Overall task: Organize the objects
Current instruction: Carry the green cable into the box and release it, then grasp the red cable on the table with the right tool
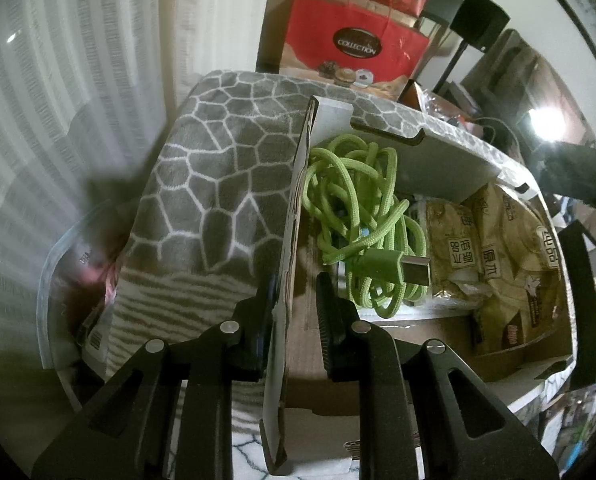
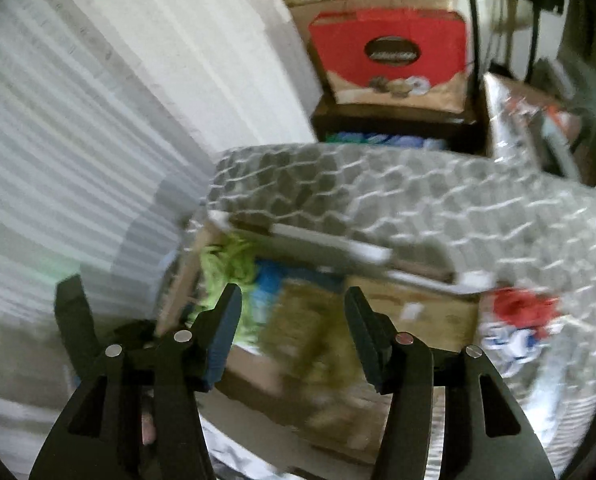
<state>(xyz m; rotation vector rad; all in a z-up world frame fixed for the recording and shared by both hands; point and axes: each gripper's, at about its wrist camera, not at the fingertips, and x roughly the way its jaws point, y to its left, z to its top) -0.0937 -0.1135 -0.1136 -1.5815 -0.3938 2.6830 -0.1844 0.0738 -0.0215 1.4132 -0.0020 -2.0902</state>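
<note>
On the far left a clear plastic bag (image 1: 64,264) lies half under the patterned grey blanket (image 1: 214,172). Next, the left gripper (image 1: 294,300) straddles the upright side wall of the cardboard box (image 1: 294,216); its fingers stand either side with a gap on the inner face, so I cannot tell whether it truly grips. Inside sit the coiled green cable (image 1: 362,216) and, further right, brown snack packets (image 1: 494,252). The right gripper (image 2: 294,316) hovers above the box with its fingers apart, empty, in a blurred view. Risk, as I judge it: a pull on the thin wall could tip or tear the box, and the cable loops could snag a finger and spill out
</note>
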